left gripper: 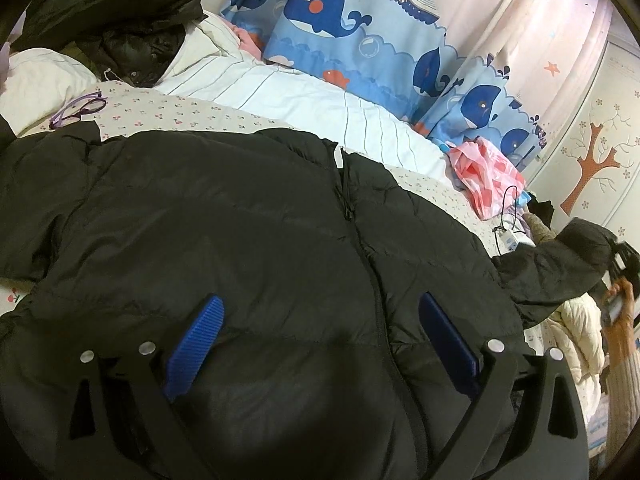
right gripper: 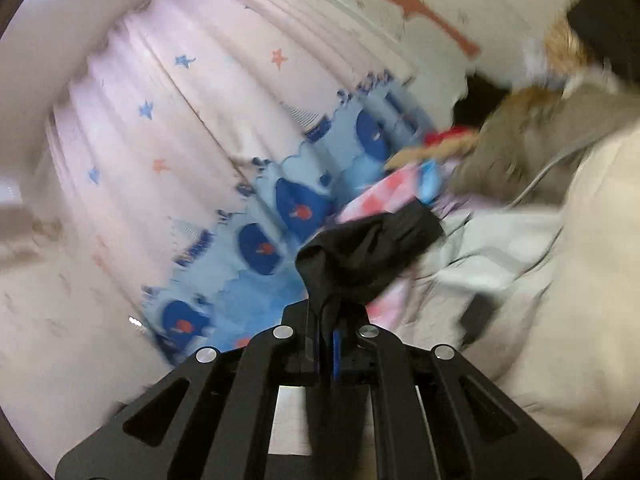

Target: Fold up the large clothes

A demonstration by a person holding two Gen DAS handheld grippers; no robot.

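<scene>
A large black puffer jacket (left gripper: 240, 232) lies front up on the bed, zipper running down its middle. My left gripper (left gripper: 320, 312) is open, its blue pads (left gripper: 200, 336) spread just above the jacket's lower body. The jacket's right sleeve (left gripper: 560, 264) stretches off to the right, lifted at its end. My right gripper (right gripper: 326, 320) is shut on the black sleeve cuff (right gripper: 368, 248) and holds it up in the air; that view is blurred by motion.
A white striped quilt (left gripper: 304, 100) and whale-print curtain (left gripper: 360, 40) lie behind the jacket. Another dark coat (left gripper: 120, 20) sits at the back left, purple glasses (left gripper: 80, 110) near it. A pink plastic bag (left gripper: 488, 176) and cream coat (left gripper: 576, 332) lie at the right.
</scene>
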